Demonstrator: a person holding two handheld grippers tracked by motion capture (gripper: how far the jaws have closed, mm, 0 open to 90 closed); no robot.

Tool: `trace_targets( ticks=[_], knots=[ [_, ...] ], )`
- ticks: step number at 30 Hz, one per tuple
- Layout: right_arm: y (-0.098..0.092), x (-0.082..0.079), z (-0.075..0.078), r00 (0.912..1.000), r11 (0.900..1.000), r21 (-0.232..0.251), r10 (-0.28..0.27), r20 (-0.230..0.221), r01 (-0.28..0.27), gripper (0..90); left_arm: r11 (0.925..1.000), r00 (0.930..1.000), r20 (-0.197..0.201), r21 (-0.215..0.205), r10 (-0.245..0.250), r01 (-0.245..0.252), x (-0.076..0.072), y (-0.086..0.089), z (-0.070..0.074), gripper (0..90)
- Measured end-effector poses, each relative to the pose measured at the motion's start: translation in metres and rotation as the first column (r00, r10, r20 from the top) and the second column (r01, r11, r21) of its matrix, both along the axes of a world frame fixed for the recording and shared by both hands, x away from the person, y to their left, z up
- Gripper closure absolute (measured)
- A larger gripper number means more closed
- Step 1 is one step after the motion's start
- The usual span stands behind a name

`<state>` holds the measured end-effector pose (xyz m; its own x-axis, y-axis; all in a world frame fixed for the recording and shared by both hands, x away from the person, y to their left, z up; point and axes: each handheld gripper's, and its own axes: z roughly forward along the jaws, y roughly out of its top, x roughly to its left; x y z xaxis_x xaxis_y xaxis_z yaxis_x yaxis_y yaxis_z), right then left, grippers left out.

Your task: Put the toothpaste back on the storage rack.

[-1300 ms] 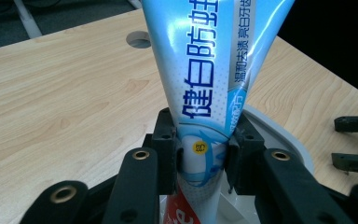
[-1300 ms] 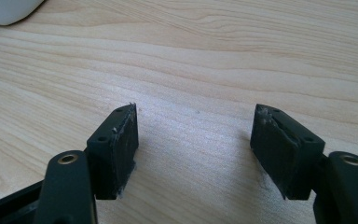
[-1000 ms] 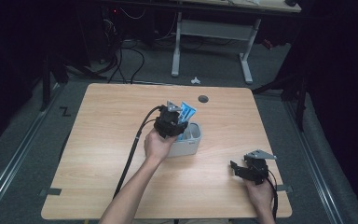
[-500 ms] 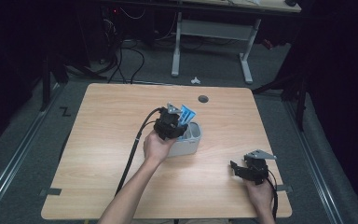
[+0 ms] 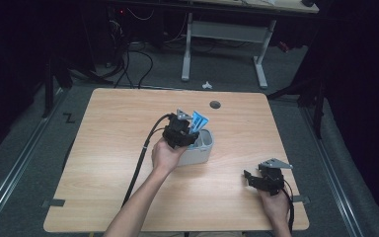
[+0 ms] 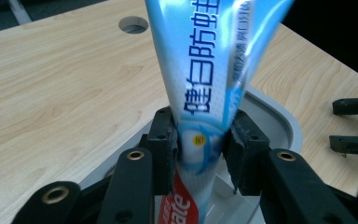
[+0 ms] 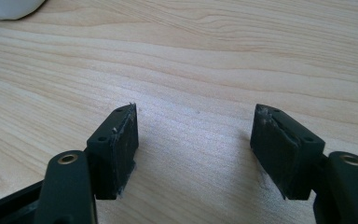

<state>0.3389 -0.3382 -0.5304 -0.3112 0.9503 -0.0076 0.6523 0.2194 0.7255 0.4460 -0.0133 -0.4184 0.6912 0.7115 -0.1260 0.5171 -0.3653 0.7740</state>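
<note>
My high view sits above my side of the pale wooden table (image 5: 103, 163) and looks forward and down, far enough back to take in the whole top and the dark floor beyond. My left gripper view rides close, looking along its black jaws at a blue-and-white toothpaste tube (image 6: 205, 88) over the grey plastic bin (image 6: 284, 121); both also appear in the high view. My right gripper view skims low over bare wood, very near.
</note>
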Motion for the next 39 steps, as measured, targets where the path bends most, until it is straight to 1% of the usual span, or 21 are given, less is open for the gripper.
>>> trace_targets(
  ticks=[6, 10, 13, 17, 21, 22, 25, 34, 39],
  knots=[
    [0.0, 0.0, 0.0, 1.0, 1.0, -0.001, -0.001, 0.0, 0.001, 32.5, 0.9999, 0.9999, 0.011, 0.01, 0.008, -0.008, -0.001, 0.002, 0.002, 65.7],
    [0.0, 0.0, 0.0, 1.0, 1.0, -0.002, 0.0, 0.0, 0.0, 32.5, 0.9997, 0.9995, 0.019, -0.001, 0.024, -0.024, -0.002, 0.006, 0.003, 61.6],
    [0.0, 0.0, 0.0, 1.0, 1.0, -0.003, 0.0, 0.0, 0.0, 32.5, 0.9991, 0.9985, 0.035, -0.001, 0.042, -0.042, -0.003, 0.01, 0.004, 56.4],
    [0.0, 0.0, 0.0, 1.0, 1.0, -0.003, -0.001, 0.001, 0.001, 32.5, 0.9989, 0.998, 0.042, -0.001, 0.047, -0.047, -0.004, 0.013, 0.006, 52.0],
    [0.0, 0.0, 0.0, 1.0, 1.0, -0.003, -0.001, 0.001, 0.001, 32.5, 0.9986, 0.9966, 0.065, -0.017, 0.052, -0.051, -0.008, 0.017, 0.012, 50.5],
    [0.0, 0.0, 0.0, 1.0, 1.0, -0.003, 0.0, 0.0, 0.0, 32.6, 0.9986, 0.9966, 0.065, -0.017, 0.052, -0.051, -0.008, 0.017, 0.012, 50.4],
    [0.0, 0.0, 0.0, 1.0, 1.0, -0.004, -0.001, 0.001, 0.001, 32.5, 0.998, 0.9948, 0.083, -0.021, 0.06, -0.059, -0.011, 0.022, 0.016, 50.0],
    [0.0, 0.0, 0.0, 1.0, 1.0, -0.005, 0.0, 0.001, 0.0, 32.5, 0.9961, 0.9912, 0.105, -0.045, 0.08, -0.076, -0.014, 0.033, 0.024, 49.9],
    [0.001, 0.0, 0.0, 1.0, 1.0, -0.004, -0.001, 0.001, 0.001, 32.6, 0.9951, 0.9889, 0.117, -0.049, 0.091, -0.086, -0.017, 0.04, 0.027, 49.9]
  ],
)
